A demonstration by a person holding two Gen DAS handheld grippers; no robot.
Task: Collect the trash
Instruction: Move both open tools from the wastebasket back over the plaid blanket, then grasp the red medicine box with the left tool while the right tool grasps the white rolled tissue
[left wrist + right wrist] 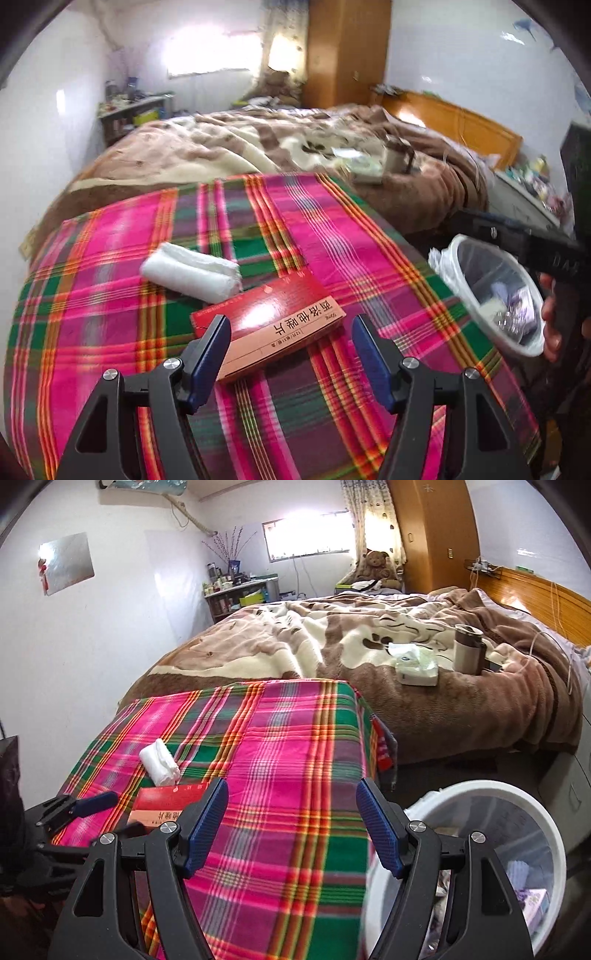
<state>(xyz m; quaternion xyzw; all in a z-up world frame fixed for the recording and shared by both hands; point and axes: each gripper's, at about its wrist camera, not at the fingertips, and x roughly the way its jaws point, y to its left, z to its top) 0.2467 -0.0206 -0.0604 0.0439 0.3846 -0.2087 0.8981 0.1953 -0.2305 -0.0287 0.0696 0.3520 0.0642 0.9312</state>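
Left hand-held gripper (290, 341) comes in spread and empty over the red box (269, 325) on the plaid-covered counter (332, 229), tissue wad (192, 273) just beyond, while the right hand-held gripper (291, 821), also unclenched, waits beside the bin (517, 794).

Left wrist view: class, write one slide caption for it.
Open left gripper poised over a red box on the plaid cloth, white tissue wad beyond, bin alongside.

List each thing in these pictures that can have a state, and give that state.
left gripper: open, over the box
right gripper: open, empty
red box: closed, flat on plaid cloth
white tissue wad: lying beside box
waste bin: lined, partly filled
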